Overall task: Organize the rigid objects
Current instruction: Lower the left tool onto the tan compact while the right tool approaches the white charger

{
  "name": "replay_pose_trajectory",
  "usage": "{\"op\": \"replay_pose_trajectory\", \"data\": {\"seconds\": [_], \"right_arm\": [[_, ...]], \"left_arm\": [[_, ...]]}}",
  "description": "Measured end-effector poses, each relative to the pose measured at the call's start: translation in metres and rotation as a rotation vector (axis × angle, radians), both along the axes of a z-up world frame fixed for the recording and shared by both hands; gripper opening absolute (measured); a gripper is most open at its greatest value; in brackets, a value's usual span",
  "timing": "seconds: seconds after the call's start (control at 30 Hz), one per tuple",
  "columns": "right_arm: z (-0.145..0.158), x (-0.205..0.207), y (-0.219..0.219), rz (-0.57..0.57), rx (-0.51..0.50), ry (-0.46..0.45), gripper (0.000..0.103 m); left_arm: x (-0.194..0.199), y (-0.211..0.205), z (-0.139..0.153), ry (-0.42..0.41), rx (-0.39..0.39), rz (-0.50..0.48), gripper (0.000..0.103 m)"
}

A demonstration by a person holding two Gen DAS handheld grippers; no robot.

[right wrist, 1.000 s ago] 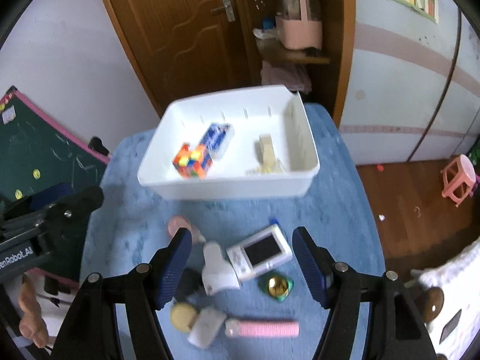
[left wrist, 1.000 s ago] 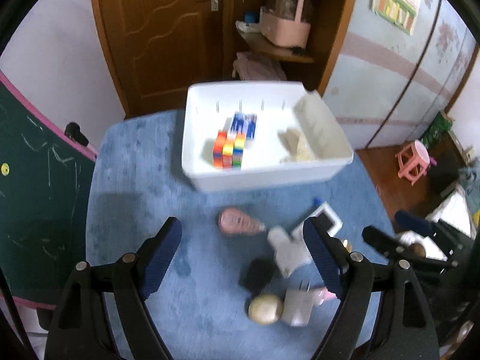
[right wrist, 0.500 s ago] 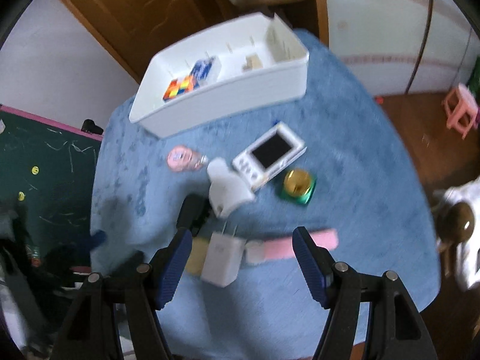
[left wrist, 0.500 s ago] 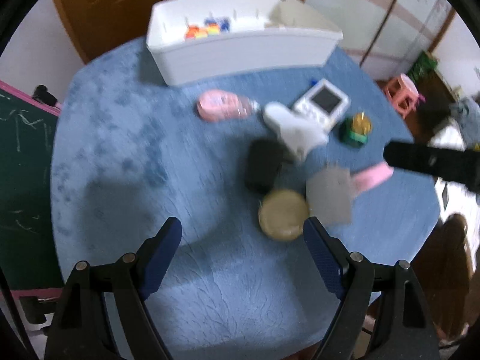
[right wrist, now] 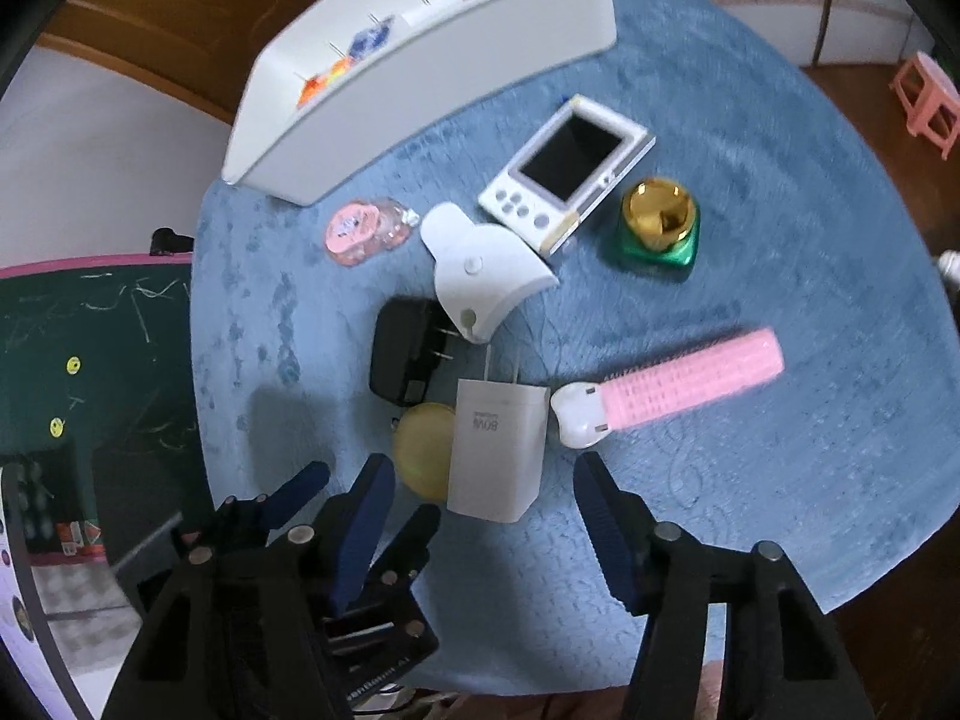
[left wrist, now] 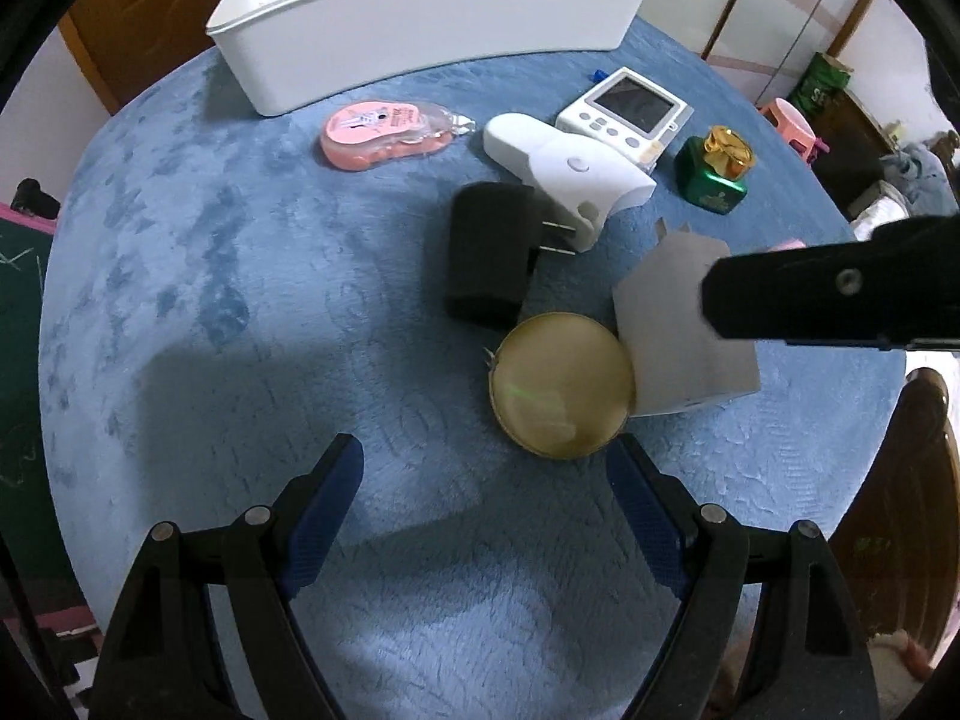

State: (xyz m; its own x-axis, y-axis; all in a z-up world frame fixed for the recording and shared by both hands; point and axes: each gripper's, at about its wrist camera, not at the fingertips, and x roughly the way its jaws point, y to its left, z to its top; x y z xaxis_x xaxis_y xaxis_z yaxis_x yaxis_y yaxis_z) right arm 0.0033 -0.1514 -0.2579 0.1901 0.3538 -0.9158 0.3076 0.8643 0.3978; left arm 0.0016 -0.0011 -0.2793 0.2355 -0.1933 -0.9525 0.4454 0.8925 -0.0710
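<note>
Blue plush covers our counter [left wrist: 180, 276], with bare room along its left and near edges. Our left tongs [left wrist: 483, 489] hang wide open, empty, just near of the round gold tin [left wrist: 561, 384]. Our right tongs [right wrist: 483, 501] are closing around the white charger [right wrist: 498, 450], pads not yet touching. The white bin [left wrist: 420, 12] sits at the far edge.
</note>
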Motion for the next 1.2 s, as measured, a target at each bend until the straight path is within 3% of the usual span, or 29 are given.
{"op": "replay_pose_trajectory", "data": {"seconds": [0.47,1.03,1.1,1.13,1.17,1.2], "right_arm": [[-0.041,0.013,0.004,-0.013,0.014,0.094,0.036],[-0.034,0.013,0.002,0.049,-0.038,0.056,0.032],[-0.034,0.014,0.002,0.054,-0.04,0.055,0.032],[-0.034,0.014,0.003,0.058,-0.042,0.054,0.032],[-0.034,0.013,0.003,0.062,-0.046,0.053,0.032],[-0.035,0.013,0.004,0.065,-0.049,0.052,0.032]], "left_arm": [[0.001,-0.003,-0.005,0.026,-0.021,0.015,0.085],[0.018,-0.027,-0.017,0.019,0.034,-0.006,0.085],[0.019,-0.028,-0.017,0.013,0.029,-0.008,0.078],[0.02,-0.03,-0.016,0.003,0.028,-0.008,0.066],[0.02,-0.03,-0.013,-0.01,0.031,-0.007,0.059],[0.02,-0.028,-0.012,-0.01,0.033,-0.004,0.06]]}}
